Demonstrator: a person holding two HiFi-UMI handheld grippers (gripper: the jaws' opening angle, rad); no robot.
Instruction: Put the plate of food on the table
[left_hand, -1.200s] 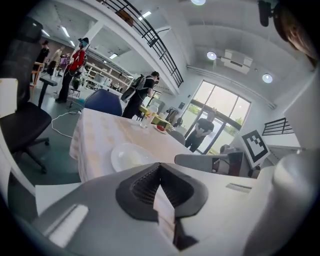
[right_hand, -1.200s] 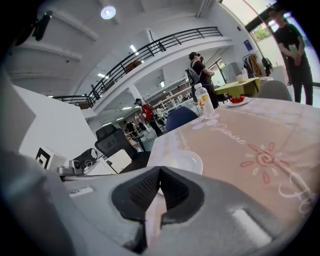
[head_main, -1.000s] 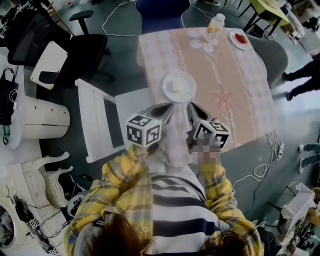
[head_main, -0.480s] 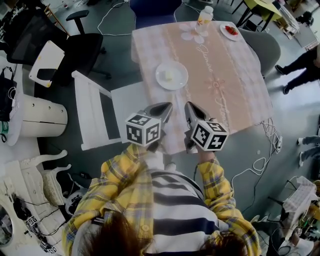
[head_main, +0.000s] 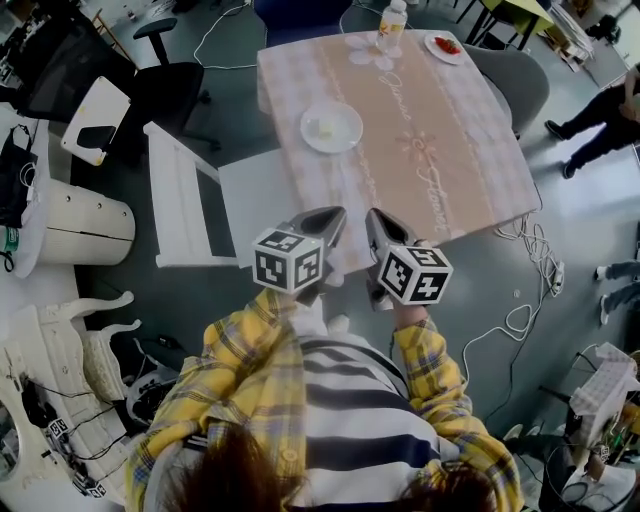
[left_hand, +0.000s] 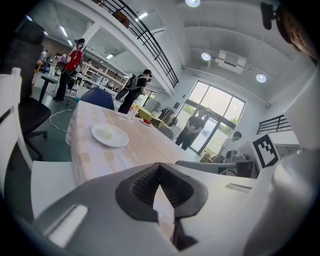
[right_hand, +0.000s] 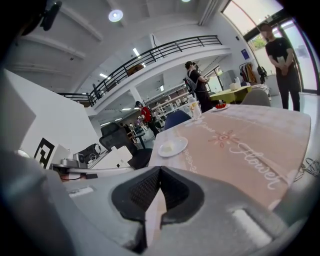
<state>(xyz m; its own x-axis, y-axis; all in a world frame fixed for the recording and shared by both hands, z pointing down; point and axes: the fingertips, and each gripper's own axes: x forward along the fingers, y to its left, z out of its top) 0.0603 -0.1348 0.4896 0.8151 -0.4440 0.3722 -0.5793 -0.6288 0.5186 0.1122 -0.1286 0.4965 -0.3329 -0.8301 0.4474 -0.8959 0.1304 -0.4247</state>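
A white plate (head_main: 331, 127) with a small pale piece of food rests on the pink-clothed table (head_main: 440, 150), near its left side. Both grippers hang side by side in front of the person's chest, short of the table's near edge and apart from the plate. My left gripper (head_main: 333, 217) is shut with nothing in it, and so is my right gripper (head_main: 372, 219). The left gripper view shows the plate (left_hand: 109, 135) ahead beyond the closed jaws (left_hand: 160, 169). In the right gripper view the plate (right_hand: 172, 146) lies beyond its closed jaws (right_hand: 160, 172).
A second plate (head_main: 444, 44) with red food and a bottle (head_main: 392, 22) stand at the table's far end. A white chair (head_main: 190, 205) is left of the table, a black office chair (head_main: 170, 90) beyond it, a grey chair (head_main: 522, 85) at right. Cables (head_main: 525, 300) lie on the floor.
The table and plate have slid up and away in the head view: the person and both grippers have drawn back from the table's edge. Both grippers stay shut.
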